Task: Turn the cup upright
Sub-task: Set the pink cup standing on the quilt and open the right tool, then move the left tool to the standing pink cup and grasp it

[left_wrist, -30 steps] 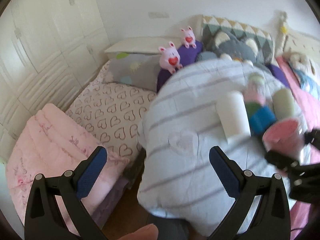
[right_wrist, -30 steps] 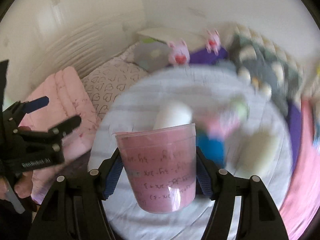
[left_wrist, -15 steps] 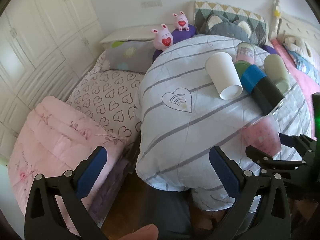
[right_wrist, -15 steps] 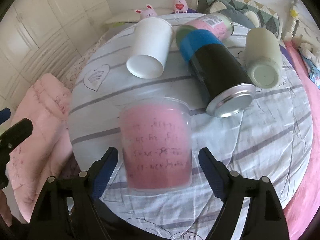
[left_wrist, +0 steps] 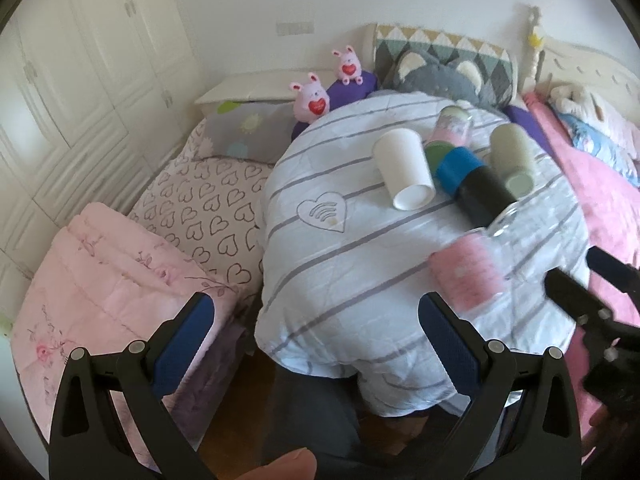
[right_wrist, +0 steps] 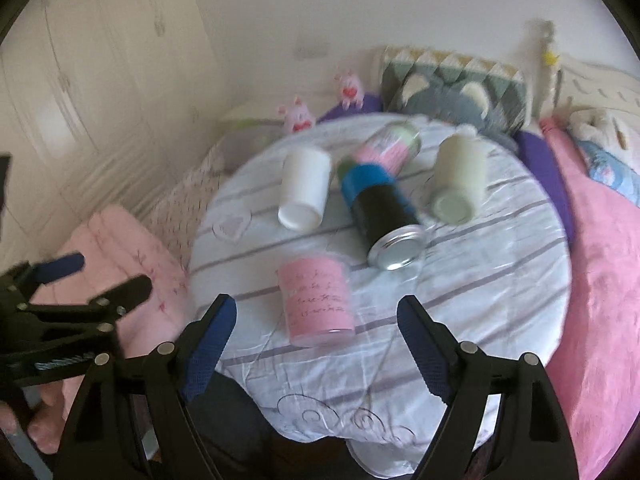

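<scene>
Cup [right_wrist: 316,300] stands on table [right_wrist: 500,280] beyond spread right tongs [right_wrist: 316,320].

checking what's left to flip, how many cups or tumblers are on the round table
5: pink cup upright nearest the open right tongs; lying behind it, white cup, black-and-blue tumbler, pink-and-green tumbler, pale green cup. None seems hidden.
</scene>
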{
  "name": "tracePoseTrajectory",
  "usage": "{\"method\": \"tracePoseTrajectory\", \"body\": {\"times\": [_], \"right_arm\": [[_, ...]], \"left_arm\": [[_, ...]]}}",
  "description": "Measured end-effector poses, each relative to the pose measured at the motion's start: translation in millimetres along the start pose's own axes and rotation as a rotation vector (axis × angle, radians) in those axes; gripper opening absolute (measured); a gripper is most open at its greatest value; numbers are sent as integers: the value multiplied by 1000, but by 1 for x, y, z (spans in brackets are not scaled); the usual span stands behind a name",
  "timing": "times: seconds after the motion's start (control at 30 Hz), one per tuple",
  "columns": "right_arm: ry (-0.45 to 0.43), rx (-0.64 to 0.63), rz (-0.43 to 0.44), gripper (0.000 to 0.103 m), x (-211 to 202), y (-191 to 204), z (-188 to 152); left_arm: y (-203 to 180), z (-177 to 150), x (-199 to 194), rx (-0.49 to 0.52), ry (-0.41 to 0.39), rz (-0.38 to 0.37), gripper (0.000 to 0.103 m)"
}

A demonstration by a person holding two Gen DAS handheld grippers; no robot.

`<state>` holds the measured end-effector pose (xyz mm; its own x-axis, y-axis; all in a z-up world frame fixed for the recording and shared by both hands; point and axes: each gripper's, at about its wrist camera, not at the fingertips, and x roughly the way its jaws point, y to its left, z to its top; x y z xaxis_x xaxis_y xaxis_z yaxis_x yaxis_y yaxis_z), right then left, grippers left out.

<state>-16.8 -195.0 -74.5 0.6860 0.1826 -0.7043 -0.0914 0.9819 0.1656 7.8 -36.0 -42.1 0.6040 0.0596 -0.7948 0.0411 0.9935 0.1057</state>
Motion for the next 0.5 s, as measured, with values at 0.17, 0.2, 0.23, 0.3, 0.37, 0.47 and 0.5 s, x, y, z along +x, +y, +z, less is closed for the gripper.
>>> {"method": "tracePoseTrajectory", "body": {"times": [0.17,0.2,0.23,0.3,0.37,0.47,0.5], "right_arm": [[-72,35,-34,84,-36,-18,-2],[-77,41,-41,84,-39,-21,-3],[-81,47,-44,84,-42,-25,-4],[-83,65,-46,84,-47,-35,-8],[-83,90,-51,84,-50,-45,-12],[-82,108,-53,84,-55,-56,-15],[-86,115,-56,84,-56,-61,-15]], "left_arm": [[-13,-6,-10,1,2,-12,103],[-17,-7,-11,4,5,-12,103],[-21,-9,-11,8,7,-12,103],[-29,-9,-13,19,10,-9,103],[-33,-10,-15,25,9,-8,103],[-40,-10,-18,35,6,-4,103],[-42,-10,-19,36,4,-2,103]]}}
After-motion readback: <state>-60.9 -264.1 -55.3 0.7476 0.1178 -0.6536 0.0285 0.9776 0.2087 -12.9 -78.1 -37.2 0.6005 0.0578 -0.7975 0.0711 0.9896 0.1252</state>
